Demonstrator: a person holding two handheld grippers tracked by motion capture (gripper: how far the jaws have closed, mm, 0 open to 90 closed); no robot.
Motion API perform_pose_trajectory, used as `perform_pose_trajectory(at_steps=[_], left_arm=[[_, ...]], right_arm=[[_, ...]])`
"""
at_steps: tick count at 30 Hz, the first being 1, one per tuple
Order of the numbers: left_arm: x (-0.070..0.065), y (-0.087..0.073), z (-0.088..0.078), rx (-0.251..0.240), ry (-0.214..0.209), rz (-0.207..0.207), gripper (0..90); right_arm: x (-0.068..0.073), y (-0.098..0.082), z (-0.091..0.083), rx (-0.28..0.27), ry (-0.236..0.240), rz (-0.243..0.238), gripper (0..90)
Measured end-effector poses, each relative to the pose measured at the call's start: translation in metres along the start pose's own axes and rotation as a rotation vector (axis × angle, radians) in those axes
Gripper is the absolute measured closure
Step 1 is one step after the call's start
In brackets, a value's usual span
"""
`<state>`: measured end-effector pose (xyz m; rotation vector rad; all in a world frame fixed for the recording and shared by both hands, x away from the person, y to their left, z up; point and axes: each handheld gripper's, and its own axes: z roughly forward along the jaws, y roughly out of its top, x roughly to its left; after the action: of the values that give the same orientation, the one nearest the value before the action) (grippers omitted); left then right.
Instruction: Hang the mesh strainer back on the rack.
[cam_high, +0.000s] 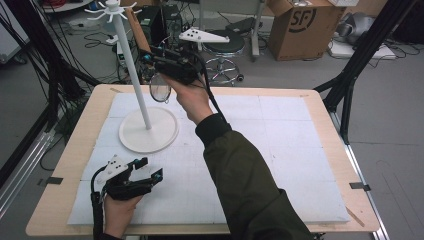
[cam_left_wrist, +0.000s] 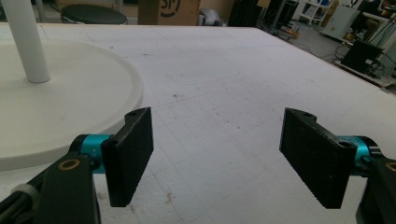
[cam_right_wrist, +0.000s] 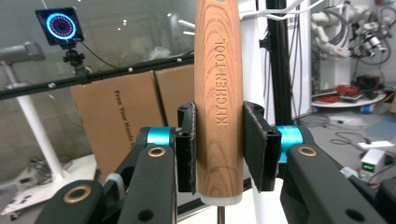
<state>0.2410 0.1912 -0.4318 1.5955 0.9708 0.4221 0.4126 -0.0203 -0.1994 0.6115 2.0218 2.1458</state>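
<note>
A white hanging stand rises at the table's back left, with a round base (cam_high: 148, 131), a thin pole (cam_high: 132, 65) and hooks (cam_high: 111, 9) at its top. My right gripper (cam_high: 150, 56) is raised beside the pole, shut on the wooden handle (cam_high: 136, 27) of a small mesh strainer; the mesh head (cam_high: 160, 90) hangs below the hand. In the right gripper view the handle (cam_right_wrist: 218, 93), marked KITCHEN TOOL, stands upright between the pads (cam_right_wrist: 219, 149), with the stand's hooks (cam_right_wrist: 280, 14) just behind. My left gripper (cam_high: 150, 168) rests low at the front left, open and empty (cam_left_wrist: 217, 154), facing the base (cam_left_wrist: 56, 93).
A white foam mat (cam_high: 280, 150) covers the wooden table (cam_high: 325, 100). Beyond the far edge stand a black stool (cam_high: 222, 47) and a cardboard box (cam_high: 305, 25). Black frame legs (cam_high: 350, 75) rise at the right, cables and gear at the left.
</note>
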Motion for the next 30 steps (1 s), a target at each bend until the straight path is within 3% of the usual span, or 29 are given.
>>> perform_pose_trajectory(at_steps=[30], left_arm=[[0.001,0.001,-0.002,-0.010,-0.009,-0.003,26.5]], right_arm=[[-0.010,-0.010,0.024,0.053,-0.048,0.006,67.7]])
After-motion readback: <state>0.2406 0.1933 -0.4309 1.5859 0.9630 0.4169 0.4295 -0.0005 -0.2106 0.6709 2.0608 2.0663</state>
